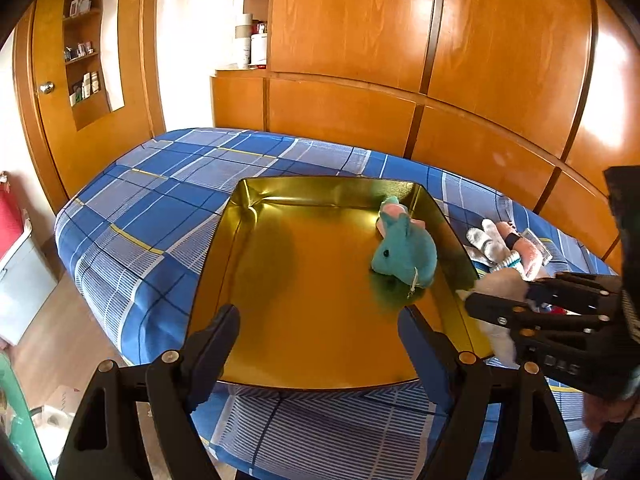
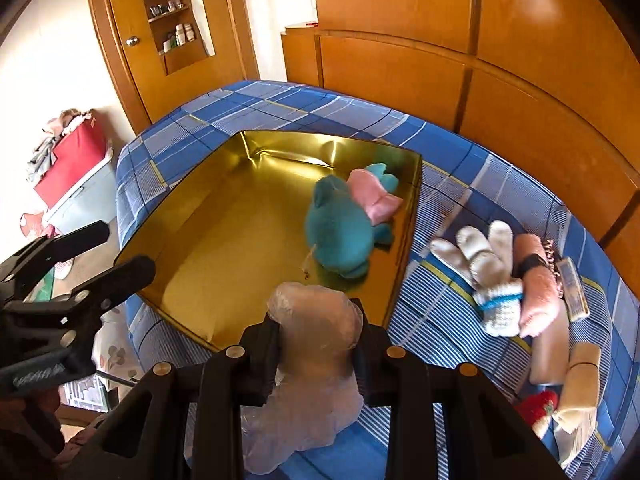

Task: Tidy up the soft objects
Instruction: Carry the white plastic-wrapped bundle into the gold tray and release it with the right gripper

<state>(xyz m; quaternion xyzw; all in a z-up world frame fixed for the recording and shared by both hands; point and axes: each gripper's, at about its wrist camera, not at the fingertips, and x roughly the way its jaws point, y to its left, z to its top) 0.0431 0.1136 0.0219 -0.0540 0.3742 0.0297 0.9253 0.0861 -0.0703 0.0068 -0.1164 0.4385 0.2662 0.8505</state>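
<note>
The right gripper [image 2: 318,344] is clamped on a pale soft toy wrapped in clear plastic [image 2: 316,320], holding it above the near edge of the gold tin [image 2: 180,276] on the bed [image 2: 280,100]. The left gripper [image 1: 320,340] hangs open and empty over the tin's near rim. A teal plush rabbit [image 2: 340,232] already lies inside. The slick wrap could slip from the pads, and a release too soon would likely drop the toy outside the tin.

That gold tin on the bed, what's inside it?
The tin holds one teal plush rabbit with pink ears, lying near its right wall. The rest of the floor shows bare. The wrapped toy in the right jaws hides a near corner.
</note>
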